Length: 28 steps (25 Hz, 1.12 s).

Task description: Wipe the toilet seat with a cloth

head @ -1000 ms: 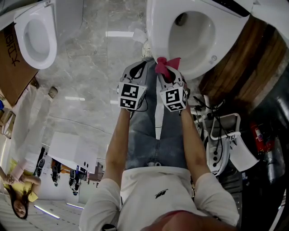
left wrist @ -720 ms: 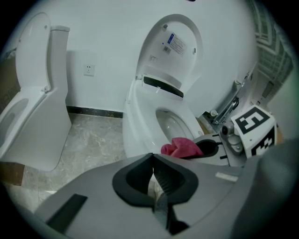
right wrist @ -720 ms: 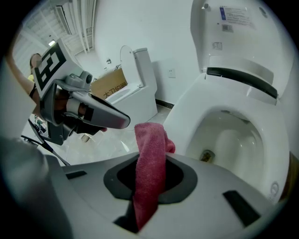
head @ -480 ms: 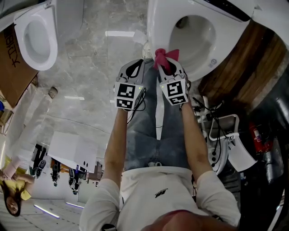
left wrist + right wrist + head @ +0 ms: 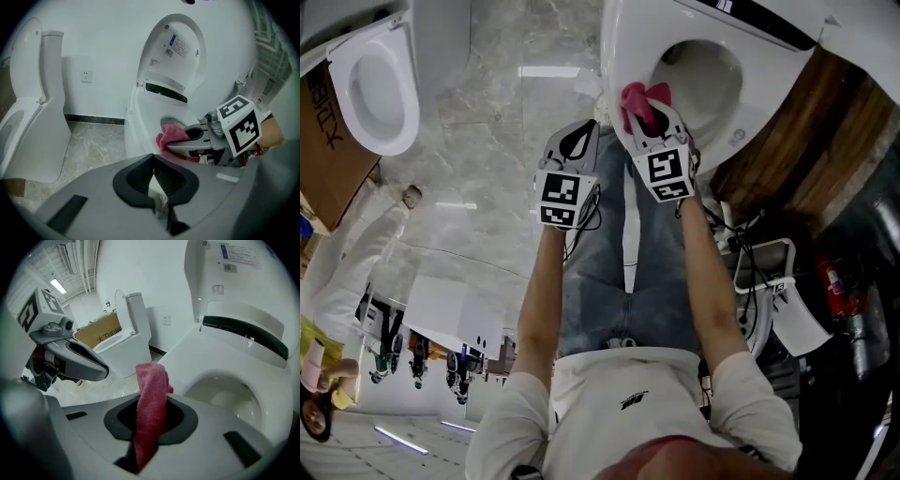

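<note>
The right gripper (image 5: pixel 150 423) has its jaws clamped on a pink cloth (image 5: pixel 152 390), which stands up from between them as a folded strip. In the head view the cloth's free end is over the front rim of the white toilet seat (image 5: pixel 619 66), at the near edge of the bowl (image 5: pixel 708 80). Whether it presses on the seat cannot be told. The toilet lid (image 5: pixel 178 47) is raised upright behind the bowl.

The left gripper (image 5: pixel 153 177) has its jaws drawn together with nothing between them. It hangs just beside the right one, off the seat's left front edge and above the grey marble floor (image 5: pixel 487 131).

A second white toilet (image 5: pixel 375 80) stands well apart near the floor's far left edge, with a cardboard box (image 5: pixel 323 122) beside it.
</note>
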Tool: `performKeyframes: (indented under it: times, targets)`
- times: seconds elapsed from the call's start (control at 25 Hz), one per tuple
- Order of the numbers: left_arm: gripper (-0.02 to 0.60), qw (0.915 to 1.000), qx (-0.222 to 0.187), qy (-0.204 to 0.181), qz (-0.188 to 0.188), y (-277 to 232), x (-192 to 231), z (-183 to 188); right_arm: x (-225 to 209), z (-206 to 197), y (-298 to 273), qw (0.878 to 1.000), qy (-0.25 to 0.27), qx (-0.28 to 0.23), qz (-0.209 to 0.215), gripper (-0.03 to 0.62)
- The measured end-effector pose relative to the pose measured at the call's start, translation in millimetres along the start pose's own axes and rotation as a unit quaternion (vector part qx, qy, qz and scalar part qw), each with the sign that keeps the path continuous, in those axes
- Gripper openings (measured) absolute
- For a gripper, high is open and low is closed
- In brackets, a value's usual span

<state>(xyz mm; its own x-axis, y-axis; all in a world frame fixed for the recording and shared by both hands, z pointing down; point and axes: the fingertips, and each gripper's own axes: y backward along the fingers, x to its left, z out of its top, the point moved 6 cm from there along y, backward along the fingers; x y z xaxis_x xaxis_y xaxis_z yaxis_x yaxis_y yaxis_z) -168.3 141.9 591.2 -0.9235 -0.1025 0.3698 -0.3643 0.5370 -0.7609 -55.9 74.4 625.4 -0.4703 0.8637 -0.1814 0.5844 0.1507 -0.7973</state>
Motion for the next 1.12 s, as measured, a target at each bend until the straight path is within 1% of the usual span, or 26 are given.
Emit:
performKeyframes:
  times: [0.12,0.36,0.8,1.12]
  targets:
    - [0.011,1.0,-0.002,-0.004,0.0,-3.1,2.9,8.8,-9.3,11.4,-5.0,1.0,0.008,0.0,-0.003,0.052]
    - [0.011,0.9999,-0.009,-0.008,0.001,-8.9,4.1,25.8,-24.9,28.9,-15.0,1.0,0.011,-0.022,-0.006,0.052]
    - [0.011,0.9996,-0.02,-0.018,-0.001,-18.4,0.8,54.9,-55.8,56.5,-24.9,0.999,0.02,-0.023,-0.031,0.051]
    - [0.011,0.9991,-0.027,-0.033,0.0,-25.3,-2.7,73.7,-75.3,71.7,-28.2,0.998,0.019,-0.028,-0.05,0.051]
